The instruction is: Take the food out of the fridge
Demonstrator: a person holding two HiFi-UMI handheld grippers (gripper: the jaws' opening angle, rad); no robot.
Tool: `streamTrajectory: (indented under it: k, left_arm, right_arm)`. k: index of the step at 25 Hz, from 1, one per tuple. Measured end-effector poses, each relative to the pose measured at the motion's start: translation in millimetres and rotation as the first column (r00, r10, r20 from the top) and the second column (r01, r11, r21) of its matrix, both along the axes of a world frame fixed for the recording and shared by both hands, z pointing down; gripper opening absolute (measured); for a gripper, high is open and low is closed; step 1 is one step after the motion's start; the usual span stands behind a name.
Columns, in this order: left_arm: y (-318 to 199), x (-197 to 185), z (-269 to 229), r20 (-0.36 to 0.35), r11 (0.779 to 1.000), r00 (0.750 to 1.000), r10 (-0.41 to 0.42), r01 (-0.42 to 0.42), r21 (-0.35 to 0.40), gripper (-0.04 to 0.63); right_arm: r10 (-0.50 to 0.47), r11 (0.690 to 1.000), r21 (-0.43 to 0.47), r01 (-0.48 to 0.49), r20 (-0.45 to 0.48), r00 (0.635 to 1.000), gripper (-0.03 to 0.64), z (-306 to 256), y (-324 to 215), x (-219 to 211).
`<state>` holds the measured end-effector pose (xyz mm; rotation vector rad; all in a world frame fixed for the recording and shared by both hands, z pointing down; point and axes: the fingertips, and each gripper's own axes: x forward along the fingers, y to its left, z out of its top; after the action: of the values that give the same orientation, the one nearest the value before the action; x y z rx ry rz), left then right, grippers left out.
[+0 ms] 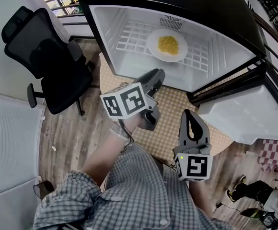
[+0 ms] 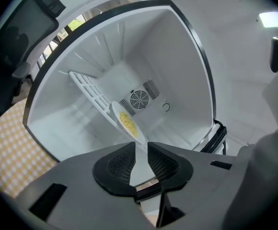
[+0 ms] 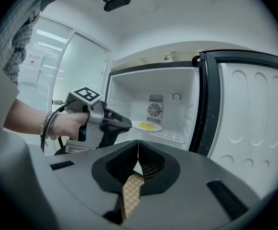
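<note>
Plate of food on fridge shelf, both grippers outside

Plate (image 1: 167, 45) white, with yellow food (image 1: 168, 44) heaped in its middle. Resting on the wire shelf (image 1: 129, 35) inside the open fridge (image 1: 225, 13), toward the back, near the fan grille (image 1: 170, 22) on the rear wall. Touched by neither gripper.

Left gripper (image 1: 154, 78): at the mouth of the fridge, tilted over to one side, pointing in at the plate. Jaws a narrow gap apart, nothing between them; plate well beyond the tips.

Right gripper (image 1: 192, 116): further back from the fridge, beside the swung-out door (image 1: 239, 116), above the checked mat (image 1: 170, 111). Jaws pressed together tip to tip, holding nothing.

Black office chair (image 1: 52, 66) on the wooden floor off to the left of the fridge.
</note>
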<state>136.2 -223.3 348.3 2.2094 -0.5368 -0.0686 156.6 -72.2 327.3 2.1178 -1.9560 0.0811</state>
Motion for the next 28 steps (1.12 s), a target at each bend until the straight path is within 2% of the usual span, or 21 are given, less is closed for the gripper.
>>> streamTrajectory:
  k: [9, 15, 19, 25, 27, 28]
  left_arm:
    - [-34, 20, 16, -0.085, 0.982, 0.993, -0.088, 0.072, -0.175, 0.131]
    - [-51, 32, 21, -0.134, 0.957, 0.983, -0.129, 0.087, -0.277, 0.143]
    - [-51, 34, 22, -0.142, 0.952, 0.983, -0.113, 0.067, -0.297, 0.115]
    - [-50, 30, 21, -0.194, 0.942, 0.978, -0.080, 0.010, -0.336, 0.100]
    - [-49, 29, 17, -0.207, 0.944, 0.975, -0.077, 0.004, -0.329, 0.048]
    - [-49, 29, 16, -0.208, 0.945, 0.975, -0.073, 0.001, -0.326, 0.046]
  right_arm:
    - [0.017, 1.000, -0.005, -0.017, -0.001, 1.000, 0.011, 2, 6, 6]
    - [0.023, 1.000, -0.014, -0.023, -0.003, 1.000, 0.009, 4, 8, 8]
    - [0.018, 1.000, -0.012, -0.018, -0.003, 1.000, 0.009, 3, 6, 8]
    - [0.008, 1.000, -0.014, -0.007, 0.005, 1.000, 0.009, 6, 2, 6]
    - [-0.002, 1.000, -0.010, 0.002, 0.006, 1.000, 0.009, 6, 0, 6]
    - [-0.007, 1.000, -0.009, 0.007, 0.004, 1.000, 0.011, 6, -1, 6]
